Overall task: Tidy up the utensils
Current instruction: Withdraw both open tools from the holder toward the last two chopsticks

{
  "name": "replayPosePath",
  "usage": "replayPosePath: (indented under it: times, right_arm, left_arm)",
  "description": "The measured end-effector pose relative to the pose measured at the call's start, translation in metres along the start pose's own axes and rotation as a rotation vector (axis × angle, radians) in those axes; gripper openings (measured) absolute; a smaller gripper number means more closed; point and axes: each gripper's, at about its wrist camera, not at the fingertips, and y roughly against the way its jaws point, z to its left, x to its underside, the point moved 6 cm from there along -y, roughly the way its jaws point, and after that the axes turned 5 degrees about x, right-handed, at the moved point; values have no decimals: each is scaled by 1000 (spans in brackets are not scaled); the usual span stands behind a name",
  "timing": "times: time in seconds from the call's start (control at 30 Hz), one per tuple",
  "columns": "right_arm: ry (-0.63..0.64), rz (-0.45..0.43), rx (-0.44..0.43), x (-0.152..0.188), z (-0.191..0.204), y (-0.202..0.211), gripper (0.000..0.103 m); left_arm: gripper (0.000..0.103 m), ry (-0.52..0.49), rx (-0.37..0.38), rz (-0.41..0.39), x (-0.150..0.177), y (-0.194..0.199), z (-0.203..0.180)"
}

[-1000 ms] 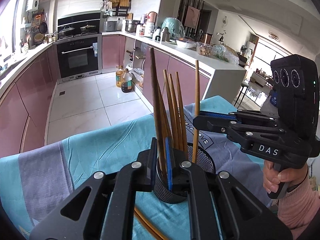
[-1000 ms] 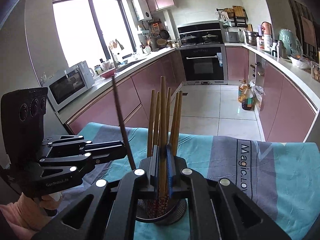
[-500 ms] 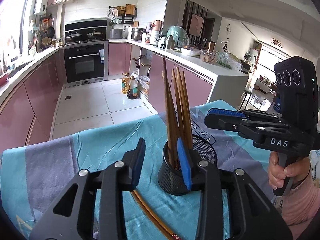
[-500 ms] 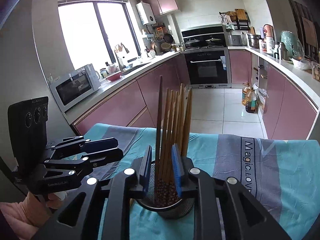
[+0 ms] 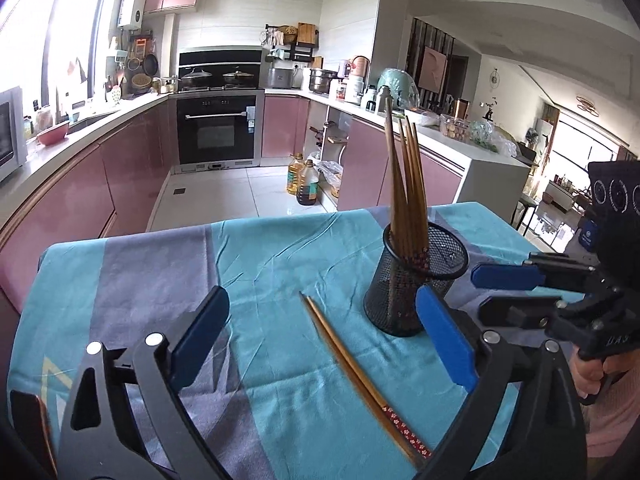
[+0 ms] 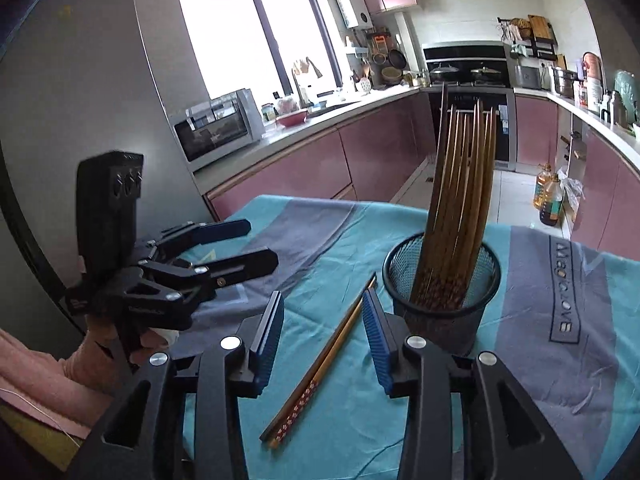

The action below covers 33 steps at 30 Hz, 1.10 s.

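Both grippers, left (image 5: 322,340) and right (image 6: 324,336), are opening empty after dropping chopsticks (image 6: 460,208) into mesh holder (image 6: 440,280); last pair (image 5: 360,376) is lying mid-table.

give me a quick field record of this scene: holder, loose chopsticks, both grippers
holder: black mesh cup, upright on the cloth
in holder: bundle of chopsticks, standing
loose: chopstick pair flat on the cloth beside the cup
left gripper: jaws opening, nothing between them
right gripper: jaws opening, over the loose pair, no contact
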Motion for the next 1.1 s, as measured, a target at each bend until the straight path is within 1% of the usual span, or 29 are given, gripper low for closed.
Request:
replayPosePath:
  times: [0.17, 0.27, 0.33, 0.43, 0.63, 0.7, 0.73, 0.87, 1.1]
  right_arm:
    - [-39, 125, 21, 34, 2, -40, 39]
    - [-55, 177, 32, 47, 3, -57, 39]
    - [-59, 195, 43, 51, 4, -63, 38]
    - [-55, 210, 60, 56, 5, -70, 38]
    - [-64, 222, 73, 62, 6, -77, 36]
    - [-67, 226, 85, 64, 6, -80, 35]
    - [-65, 229, 89, 63, 6, -81, 33]
    - [-61, 234, 106, 65, 5, -82, 32]
    - [-45, 234, 126, 63, 7, -85, 31]
  left_arm:
    - [93, 13, -53, 27, 27, 2, 10]
    - [93, 34, -68, 62, 42, -3, 15]
    - [93, 45, -85, 86, 51, -6, 20]
    - [92, 60, -92, 116, 63, -10, 26]
    - [92, 70, -98, 134, 72, -15, 30]
    - [90, 66, -101, 140, 73, -18, 29]
    - [88, 65, -99, 143, 75, -19, 28]
    - [84, 65, -95, 156, 78, -24, 27]
    - [80, 49, -90, 171, 81, -30, 25]
